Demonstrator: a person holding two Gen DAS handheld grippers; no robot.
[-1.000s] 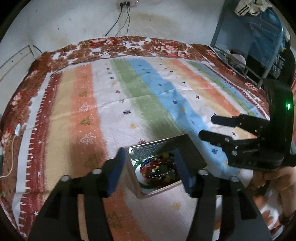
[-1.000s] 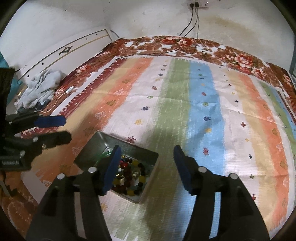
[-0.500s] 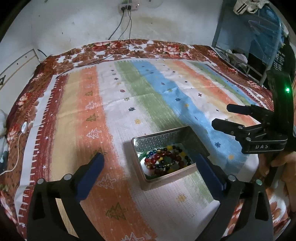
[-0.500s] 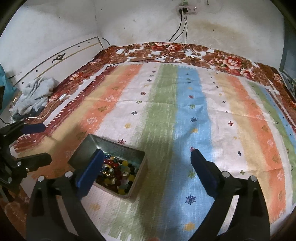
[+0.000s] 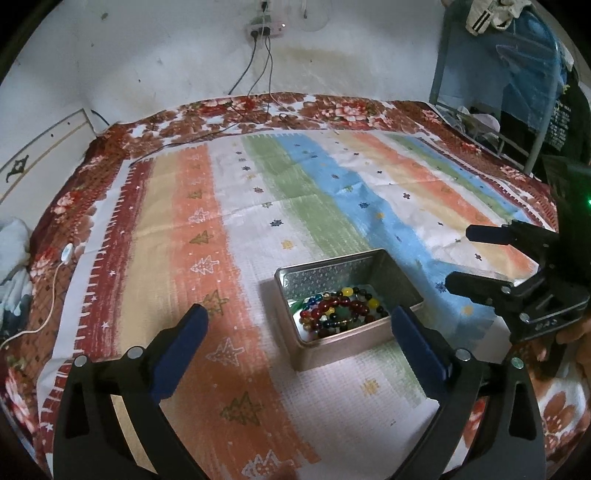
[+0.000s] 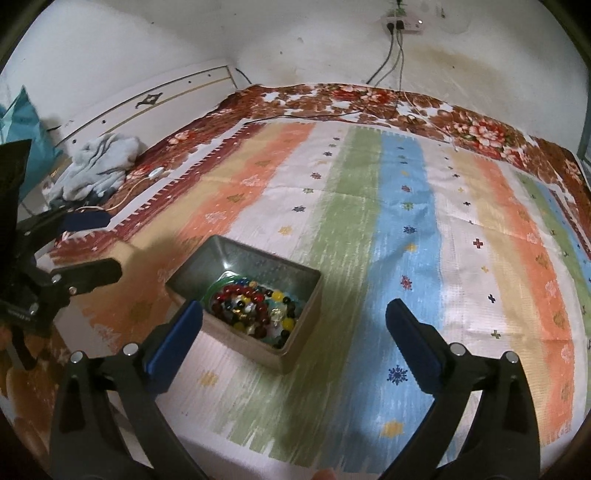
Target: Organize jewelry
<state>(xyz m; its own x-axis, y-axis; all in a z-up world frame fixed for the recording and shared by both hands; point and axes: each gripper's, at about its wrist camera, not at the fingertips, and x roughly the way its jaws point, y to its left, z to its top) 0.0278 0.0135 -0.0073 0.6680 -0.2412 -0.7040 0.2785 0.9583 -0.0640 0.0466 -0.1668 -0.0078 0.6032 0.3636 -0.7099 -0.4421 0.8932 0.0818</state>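
Observation:
An open silver metal tin (image 5: 400,275) sits on the striped cloth and holds a heap of colourful bead jewelry (image 5: 338,308). In the right wrist view the tin (image 6: 310,295) and its beads (image 6: 253,306) lie left of centre. My left gripper (image 5: 299,319) is open and empty, drawn back with the tin between and just beyond its fingers. My right gripper (image 6: 293,314) is open and empty, to the right of the tin; it shows in the left wrist view (image 5: 469,258) at the right. My left gripper shows in the right wrist view (image 6: 98,245) at the left.
The tin rests on a striped cloth (image 5: 332,206) over a floral bedspread (image 5: 332,110). A wall with a socket and cables (image 5: 264,31) is behind. A crumpled grey cloth (image 6: 96,162) and a white cable (image 5: 44,288) lie at the left edge. A metal rack (image 5: 498,92) stands at the right.
Both grippers have opened wide and drawn back and up from the tin. The tin with the beads stays where it was.

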